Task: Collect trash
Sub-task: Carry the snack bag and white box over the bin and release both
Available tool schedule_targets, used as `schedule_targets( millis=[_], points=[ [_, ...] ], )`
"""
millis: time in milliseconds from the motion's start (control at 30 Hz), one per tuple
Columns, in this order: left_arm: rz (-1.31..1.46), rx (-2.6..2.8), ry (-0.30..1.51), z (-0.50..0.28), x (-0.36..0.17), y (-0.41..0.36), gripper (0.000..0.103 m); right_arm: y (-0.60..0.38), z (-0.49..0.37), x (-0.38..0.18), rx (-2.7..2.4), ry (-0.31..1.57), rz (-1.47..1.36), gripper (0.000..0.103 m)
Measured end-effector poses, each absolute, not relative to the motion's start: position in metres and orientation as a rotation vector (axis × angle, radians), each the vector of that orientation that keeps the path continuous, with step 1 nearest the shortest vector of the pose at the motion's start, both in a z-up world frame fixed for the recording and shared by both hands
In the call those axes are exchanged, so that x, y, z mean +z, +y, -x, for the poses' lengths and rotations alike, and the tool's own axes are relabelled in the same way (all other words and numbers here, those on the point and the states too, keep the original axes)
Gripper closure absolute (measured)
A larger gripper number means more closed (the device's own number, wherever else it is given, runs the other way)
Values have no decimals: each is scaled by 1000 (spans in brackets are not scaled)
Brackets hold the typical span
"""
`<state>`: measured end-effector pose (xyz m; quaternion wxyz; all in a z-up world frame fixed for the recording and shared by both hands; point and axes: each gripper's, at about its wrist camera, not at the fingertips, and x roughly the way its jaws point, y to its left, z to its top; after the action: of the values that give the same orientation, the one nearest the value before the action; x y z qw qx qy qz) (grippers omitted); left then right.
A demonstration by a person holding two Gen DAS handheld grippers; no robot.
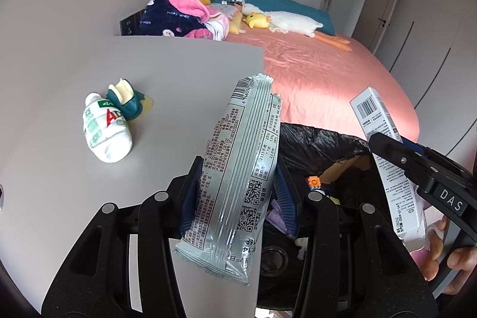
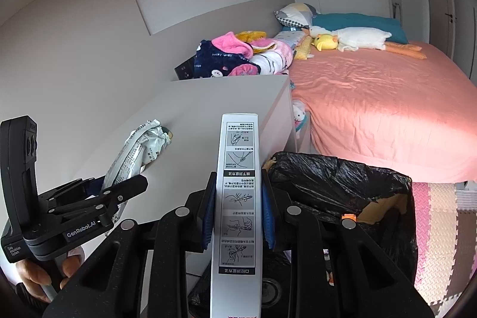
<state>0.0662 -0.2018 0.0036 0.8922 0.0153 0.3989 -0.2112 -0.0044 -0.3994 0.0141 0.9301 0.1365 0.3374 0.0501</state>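
Note:
My left gripper (image 1: pixel 238 187) is shut on a silver snack wrapper (image 1: pixel 235 169), held upright at the grey nightstand's (image 1: pixel 179 73) right edge, beside the black-lined trash bin (image 1: pixel 322 148). My right gripper (image 2: pixel 238 207) is shut on a long white box (image 2: pixel 238 198) with printed diagrams, held just left of the bin (image 2: pixel 342 189). The box (image 1: pixel 384 145) and right gripper (image 1: pixel 417 169) show in the left wrist view; the wrapper (image 2: pixel 134 151) and left gripper (image 2: pixel 89 198) show in the right wrist view. A white plastic bottle (image 1: pixel 104 130) lies on the nightstand.
A teal and cream object (image 1: pixel 123 97) sits behind the bottle. A bed with a pink sheet (image 1: pixel 328 73) stands beyond the bin, with clothes (image 1: pixel 179 17) and plush toys (image 1: pixel 286 23) on it. Foam mats (image 2: pixel 441 228) cover the floor at right.

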Motion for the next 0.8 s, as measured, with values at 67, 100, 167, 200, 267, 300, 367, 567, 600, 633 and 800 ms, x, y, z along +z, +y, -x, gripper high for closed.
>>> schedule_targets(
  millis=[67,100,167,200,267,300,367,567,600,633,800],
  points=[
    [-36,-455,830,-65,3,-211,57,-407,7,13,89,690,-287,75],
    [-40,-463,831,-65,3,-216,57,-412,8,13,82,689,-291,75],
    [-50,-479,833,-65,3,-226,57,-420,11,12,68,687,-298,75],
    [-55,-488,833,-65,3,-231,57,-425,13,12,60,686,-302,75],
    [-63,-505,834,-63,2,-240,57,-433,15,12,46,683,-309,75],
    [-65,-515,836,-63,2,-245,57,-438,17,12,38,682,-313,75],
    [-72,-534,838,-61,2,-254,57,-446,19,11,24,678,-321,75],
    [-93,-586,847,-58,2,-281,57,-465,25,12,-12,672,-337,75],
    [-97,-594,849,-57,2,-285,57,-471,26,12,-27,670,-343,75],
    [-101,-602,851,-57,1,-288,57,-471,26,12,-27,670,-343,75],
    [-100,-661,873,-55,-1,-304,57,-488,31,11,-60,665,-360,75]
  ],
)
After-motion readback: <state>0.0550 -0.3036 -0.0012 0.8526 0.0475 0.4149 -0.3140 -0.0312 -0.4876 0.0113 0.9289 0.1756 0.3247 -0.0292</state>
